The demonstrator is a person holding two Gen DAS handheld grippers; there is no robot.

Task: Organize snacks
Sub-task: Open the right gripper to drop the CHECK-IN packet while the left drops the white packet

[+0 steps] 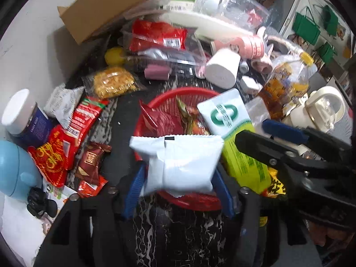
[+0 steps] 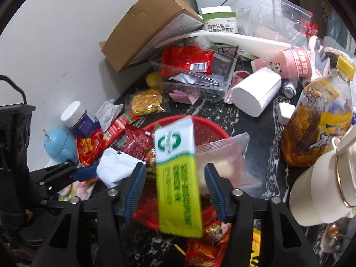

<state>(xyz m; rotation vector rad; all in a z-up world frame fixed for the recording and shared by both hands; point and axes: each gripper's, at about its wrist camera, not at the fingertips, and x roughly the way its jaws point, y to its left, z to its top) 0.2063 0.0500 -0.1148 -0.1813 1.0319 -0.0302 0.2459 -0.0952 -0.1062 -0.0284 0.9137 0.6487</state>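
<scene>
Left wrist view: the left hand-held gripper (image 1: 179, 175) has a white snack packet (image 1: 178, 162) between its blue fingers (image 1: 133, 189) above the near rim of a red mesh basket (image 1: 184, 93); the jaws stand apart about the packet's width, and I cannot tell whether the pads press on it. The basket sits on a dark marbled counter (image 1: 178, 233) and already holds red and gold wrappers. In the right wrist view, the right hand-held gripper (image 2: 175, 189) is spread, its pads clear of a green-and-white packet (image 2: 175, 178) that hangs blurred between them over the same basket (image 2: 211, 131). Around the basket lie a yellow snack bag (image 2: 145, 102), a toilet roll (image 2: 255, 91), a drink bottle (image 2: 318, 120), a clear tray (image 2: 195, 75) and a cardboard box (image 2: 151, 26).
</scene>
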